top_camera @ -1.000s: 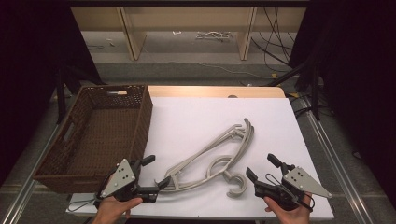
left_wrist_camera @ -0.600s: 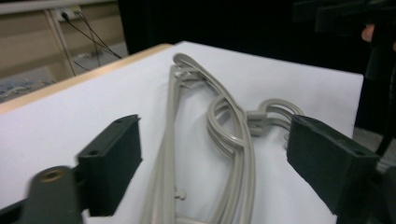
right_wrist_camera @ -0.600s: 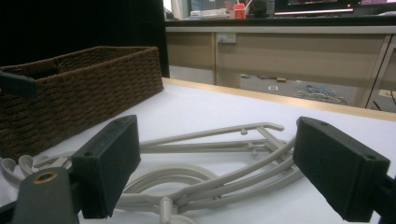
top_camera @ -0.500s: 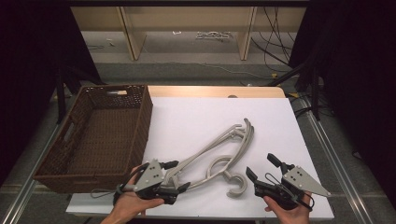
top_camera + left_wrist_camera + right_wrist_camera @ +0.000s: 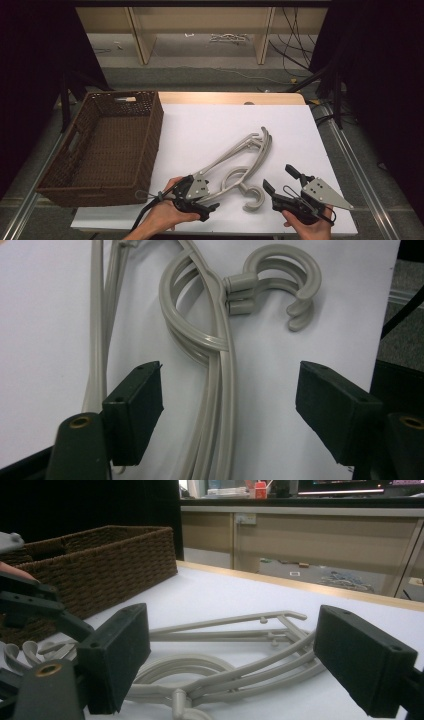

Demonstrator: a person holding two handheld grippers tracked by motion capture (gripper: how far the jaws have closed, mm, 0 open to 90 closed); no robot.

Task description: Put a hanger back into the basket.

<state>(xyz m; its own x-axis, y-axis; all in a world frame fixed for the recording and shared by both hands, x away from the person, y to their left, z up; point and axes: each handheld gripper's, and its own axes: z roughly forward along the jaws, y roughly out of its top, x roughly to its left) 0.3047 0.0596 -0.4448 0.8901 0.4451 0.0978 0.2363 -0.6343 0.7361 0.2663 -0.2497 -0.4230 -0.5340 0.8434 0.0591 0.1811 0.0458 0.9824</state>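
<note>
Several grey hangers (image 5: 235,162) lie stacked on the white table (image 5: 210,125), beside a wicker basket (image 5: 107,142). Left gripper (image 5: 202,200), jaws just narrowing, straddles their arms untouched; its own view reveals the hooks (image 5: 280,280). Right gripper (image 5: 282,180) gapes wide nearby.

- A white table top (image 5: 210,125) with a pale wooden strip along its far edge.
- Beyond it, a grey floor (image 5: 200,60) strewn with loose black cables (image 5: 295,30).
- Light wooden shelving (image 5: 200,20) stands along the far side.
- Dark curtains (image 5: 380,75) close in on both sides.
- A metal rail (image 5: 360,170) runs beside the table.
</note>
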